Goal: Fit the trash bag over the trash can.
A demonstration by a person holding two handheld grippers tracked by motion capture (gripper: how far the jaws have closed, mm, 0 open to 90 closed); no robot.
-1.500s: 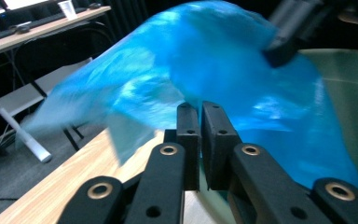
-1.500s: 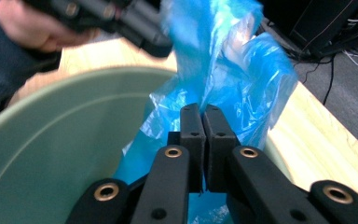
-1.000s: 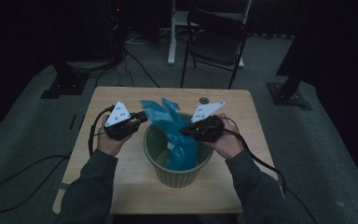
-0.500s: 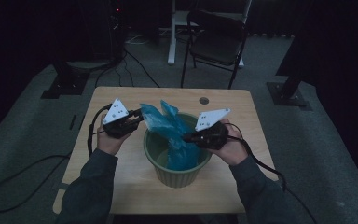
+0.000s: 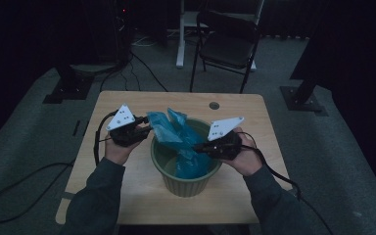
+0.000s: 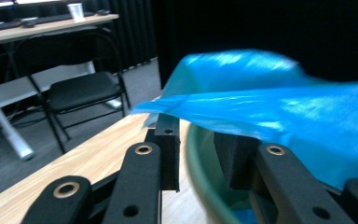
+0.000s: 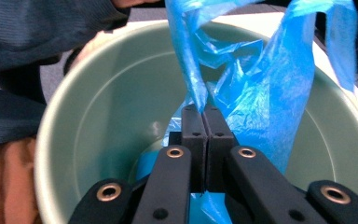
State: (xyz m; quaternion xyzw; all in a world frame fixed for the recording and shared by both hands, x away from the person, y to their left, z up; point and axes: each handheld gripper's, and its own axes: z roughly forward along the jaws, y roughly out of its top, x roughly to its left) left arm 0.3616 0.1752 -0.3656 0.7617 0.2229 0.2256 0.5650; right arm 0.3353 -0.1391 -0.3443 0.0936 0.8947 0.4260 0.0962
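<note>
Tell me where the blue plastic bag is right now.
In the high view the blue plastic bag hangs into the green bucket at the table's middle, pinched by the right gripper, the left gripper beside its other edge.

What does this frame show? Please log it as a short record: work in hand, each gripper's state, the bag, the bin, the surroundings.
work: lining a green bin with a blue plastic bag
left gripper: jaws have just been opening; apart at the bin's rim, bag edge lying over them, not pinched
right gripper: shut on a fold of the bag, inside the bin
bag: partly in the bin, upper part raised above the rim
bin: upright on the wooden table
surroundings: black folding chair beyond the table
</note>
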